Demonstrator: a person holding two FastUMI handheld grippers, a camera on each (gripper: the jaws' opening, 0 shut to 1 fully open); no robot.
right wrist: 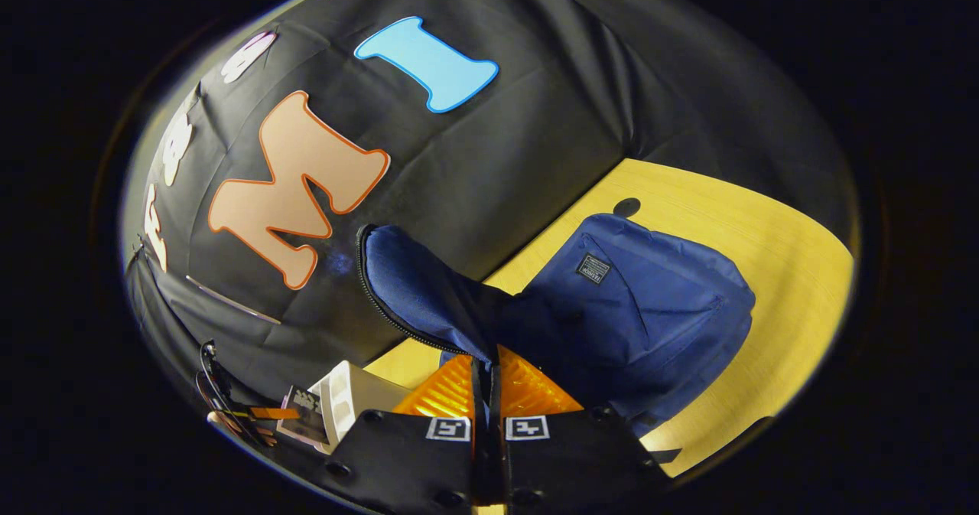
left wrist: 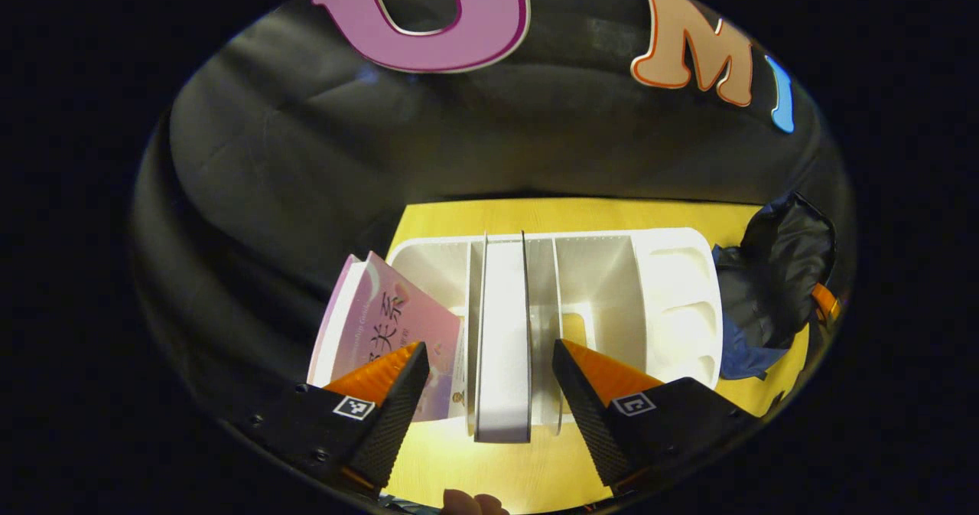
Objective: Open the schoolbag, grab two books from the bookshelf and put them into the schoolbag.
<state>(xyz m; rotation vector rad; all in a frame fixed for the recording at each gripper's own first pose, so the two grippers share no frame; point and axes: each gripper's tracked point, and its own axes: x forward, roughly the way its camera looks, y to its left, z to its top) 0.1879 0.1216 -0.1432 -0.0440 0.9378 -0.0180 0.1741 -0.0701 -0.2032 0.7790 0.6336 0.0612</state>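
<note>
Fingers of the left gripper [left wrist: 489,377] are standing apart, flanking a white book [left wrist: 502,339] in the white bookshelf [left wrist: 677,301]; right gripper [right wrist: 485,373] is pinching the blue schoolbag's flap [right wrist: 417,289].

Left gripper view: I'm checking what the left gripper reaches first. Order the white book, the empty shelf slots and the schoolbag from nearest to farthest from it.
1. White book: upright in the bookshelf, straight ahead between the open jaws of the left gripper.
2. Empty shelf slots: just right of that book, reaching deeper.
3. Schoolbag: far right, beyond the shelf's end.
</note>
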